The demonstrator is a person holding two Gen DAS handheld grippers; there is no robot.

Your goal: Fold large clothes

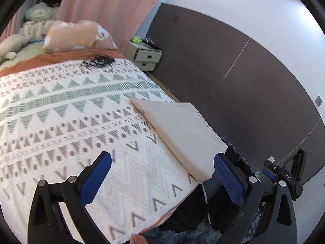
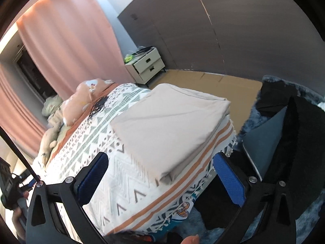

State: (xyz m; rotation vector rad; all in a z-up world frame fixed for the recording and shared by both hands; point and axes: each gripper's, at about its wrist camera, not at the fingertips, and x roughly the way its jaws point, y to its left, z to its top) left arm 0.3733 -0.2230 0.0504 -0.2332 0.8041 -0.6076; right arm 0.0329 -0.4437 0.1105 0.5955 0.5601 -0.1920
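Folded cream garment (image 1: 182, 134) lying flat at the foot corner of the bed (image 1: 61, 111), on the patterned spread (image 2: 97, 140). Left gripper (image 1: 162, 172) above the spread, jaws spread wide and empty, its right finger just beside the garment's near edge. Right gripper (image 2: 160, 174) above the same corner, jaws likewise spread, holding nothing. Pillow (image 1: 77, 34) and black cables (image 1: 97, 62) at the head of the bed; nightstand (image 2: 146, 65) beyond it.

Soft daylight glows through the pink fabric curtain (image 2: 67, 46); both fisheye views bend at edges, slightly blurred.
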